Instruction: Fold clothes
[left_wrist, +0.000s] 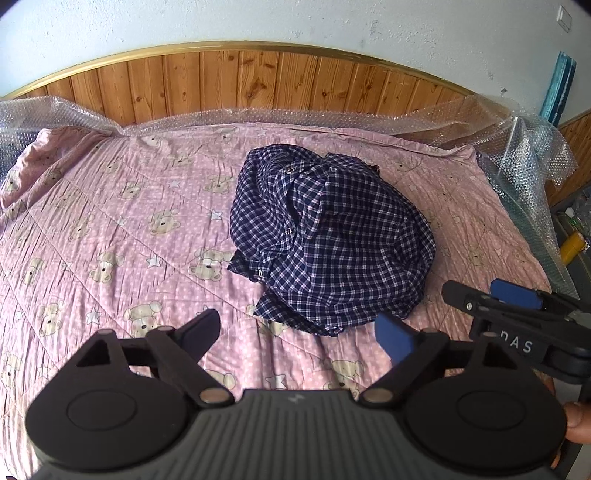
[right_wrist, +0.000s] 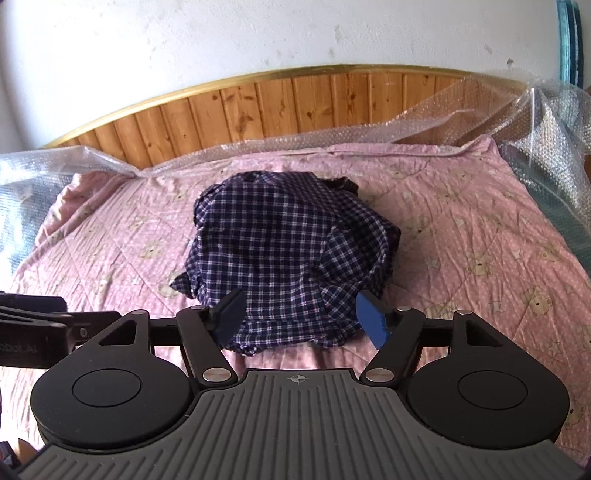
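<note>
A navy and white checked shirt (left_wrist: 332, 240) lies crumpled in a heap in the middle of the bed, snap buttons showing along one edge. In the right wrist view the same shirt (right_wrist: 288, 254) sits straight ahead. My left gripper (left_wrist: 299, 330) is open, hovering just short of the heap's near edge, nothing between its fingers. My right gripper (right_wrist: 301, 319) is open too, its blue pads either side of the shirt's near hem, above it as far as I can tell. The right gripper (left_wrist: 491, 295) also shows at the right of the left wrist view.
The bed wears a pink quilt (left_wrist: 110, 229) printed with bears and stars. Bubble wrap (left_wrist: 524, 147) is bunched along the far and right edges. A wooden headboard (left_wrist: 258, 81) stands against a white wall. A thumb (left_wrist: 578, 421) shows at the lower right.
</note>
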